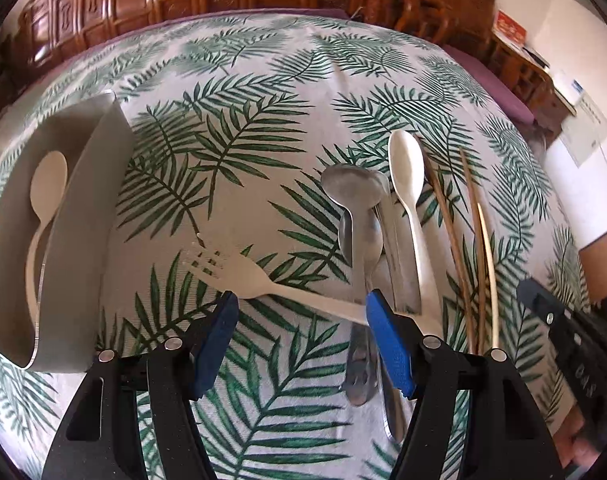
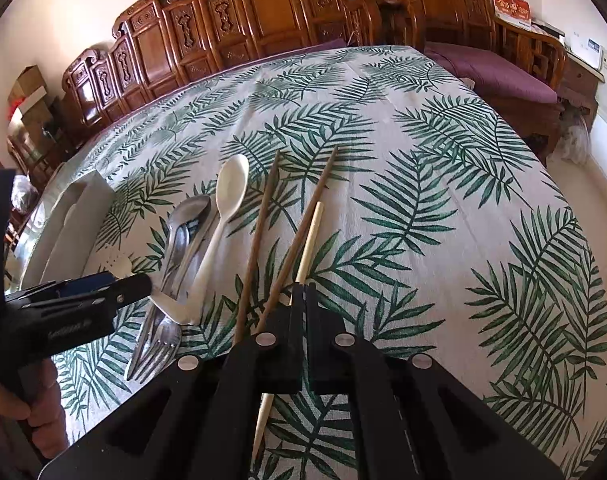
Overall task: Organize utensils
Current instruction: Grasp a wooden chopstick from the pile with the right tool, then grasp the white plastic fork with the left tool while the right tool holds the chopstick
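Observation:
My left gripper (image 1: 301, 312) is open, its blue pads on either side of the handle of a cream plastic fork (image 1: 239, 274) that lies on the tablecloth. To its right lie metal spoons (image 1: 353, 188), a cream spoon (image 1: 407, 176), two brown chopsticks (image 1: 443, 208) and a pale chopstick (image 1: 489, 264). A grey tray (image 1: 95, 184) at the left holds another cream spoon (image 1: 47, 184). My right gripper (image 2: 305, 292) is shut, directly over the pale chopstick (image 2: 311, 236); whether it grips it I cannot tell. The left gripper shows in the right wrist view (image 2: 83, 296).
The table (image 2: 423, 200) has a palm-leaf cloth. Carved wooden chairs (image 2: 263, 12) line its far edge, with a purple-cushioned bench (image 2: 499, 72) at the right. A metal fork (image 2: 163, 340) lies under the cream utensils.

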